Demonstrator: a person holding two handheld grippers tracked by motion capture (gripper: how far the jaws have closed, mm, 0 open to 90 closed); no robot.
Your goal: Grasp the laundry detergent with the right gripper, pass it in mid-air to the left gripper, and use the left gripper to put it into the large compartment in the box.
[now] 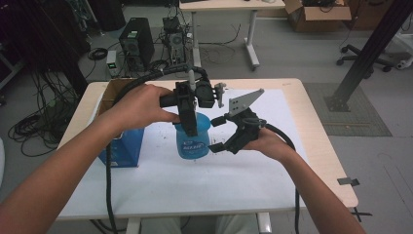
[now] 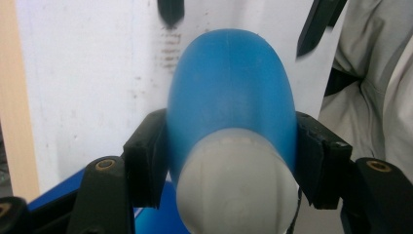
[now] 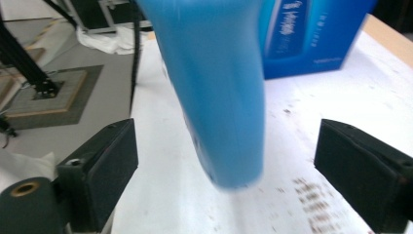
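Note:
A blue plastic bottle with a white cap is near the middle of the white sheet. My left gripper reaches down from above and is shut on the bottle just below the cap, a pad pressed on each side. My right gripper is at the bottle's right with its jaws open. In the right gripper view the blurred bottle passes between the wide-apart pads without touching them. I cannot tell whether the bottle's base rests on the sheet.
A blue carton with an open top stands at the left of the bottle, and it shows behind it as the carton. A white sheet covers the wooden table. Computers, cables and another desk are on the floor beyond.

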